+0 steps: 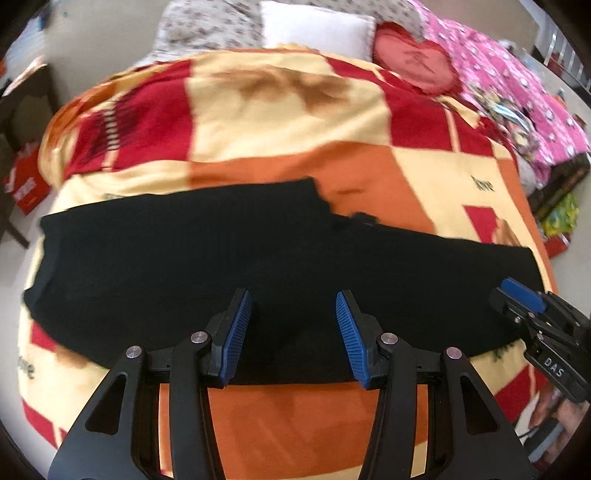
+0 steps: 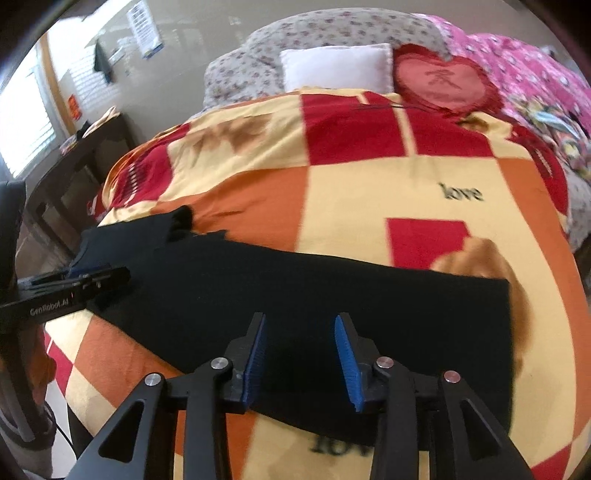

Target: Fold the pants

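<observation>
Black pants [image 1: 184,258] lie flat across a red, orange and cream checked blanket [image 1: 295,166] on a bed, stretched from left to right. My left gripper [image 1: 293,295] hovers over their near edge, open, with nothing pinched between its blue pads. In the right wrist view the pants [image 2: 332,295] run from a rumpled end at the left to a straight end at the right. My right gripper [image 2: 301,317] stands open over the near edge there, its pads apart from the cloth. Each gripper shows in the other's view: right gripper [image 1: 517,291], left gripper [image 2: 110,275].
At the head of the bed sit a white pillow [image 1: 314,26], a red heart cushion [image 1: 413,62] and pink bedding [image 1: 509,74]. A dark table [image 2: 74,166] stands left of the bed, with a red bag [image 1: 26,184] on the floor. Boxes [image 1: 561,181] lie at the right.
</observation>
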